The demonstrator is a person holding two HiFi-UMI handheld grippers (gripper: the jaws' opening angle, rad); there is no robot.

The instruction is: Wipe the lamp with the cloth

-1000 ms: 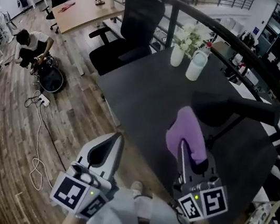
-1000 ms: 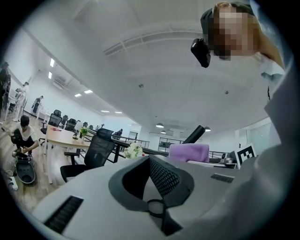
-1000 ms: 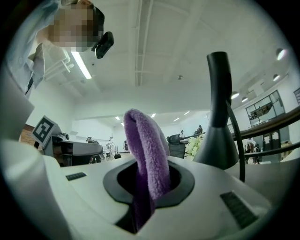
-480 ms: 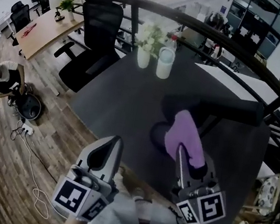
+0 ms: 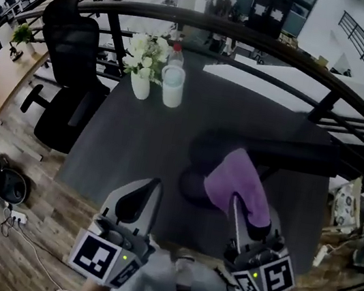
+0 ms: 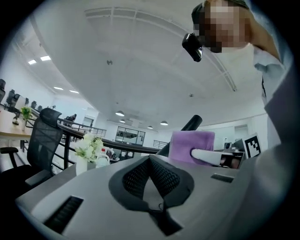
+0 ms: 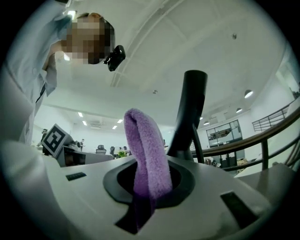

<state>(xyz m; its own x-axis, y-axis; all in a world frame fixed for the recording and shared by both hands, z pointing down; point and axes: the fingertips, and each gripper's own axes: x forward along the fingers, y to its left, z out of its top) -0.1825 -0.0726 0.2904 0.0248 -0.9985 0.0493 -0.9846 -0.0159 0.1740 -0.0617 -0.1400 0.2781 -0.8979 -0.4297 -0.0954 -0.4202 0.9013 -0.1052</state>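
Note:
A black desk lamp [image 5: 195, 183] stands on the dark table [image 5: 134, 140], its long head [image 5: 291, 155] reaching to the right. My right gripper [image 5: 238, 202] is shut on a purple cloth [image 5: 235, 181], which hangs in front of the lamp's stem, just right of the round base. In the right gripper view the cloth [image 7: 145, 145] stands folded between the jaws, with the lamp stem [image 7: 190, 112] close behind. My left gripper [image 5: 153, 188] is shut on nothing, at the table's near edge, left of the lamp. The left gripper view shows the cloth [image 6: 192, 145] to its right.
At the table's far left stand a white vase of flowers [image 5: 142, 65] and a pale bottle [image 5: 172, 84]. A black office chair [image 5: 70, 67] is beside the table's left edge. A curved dark railing [image 5: 255, 36] runs behind and to the right.
The head view has swung, so the table and lamp now sit more centred. Both grippers keep their places in the frame, and the cloth stays gripped by the lamp.

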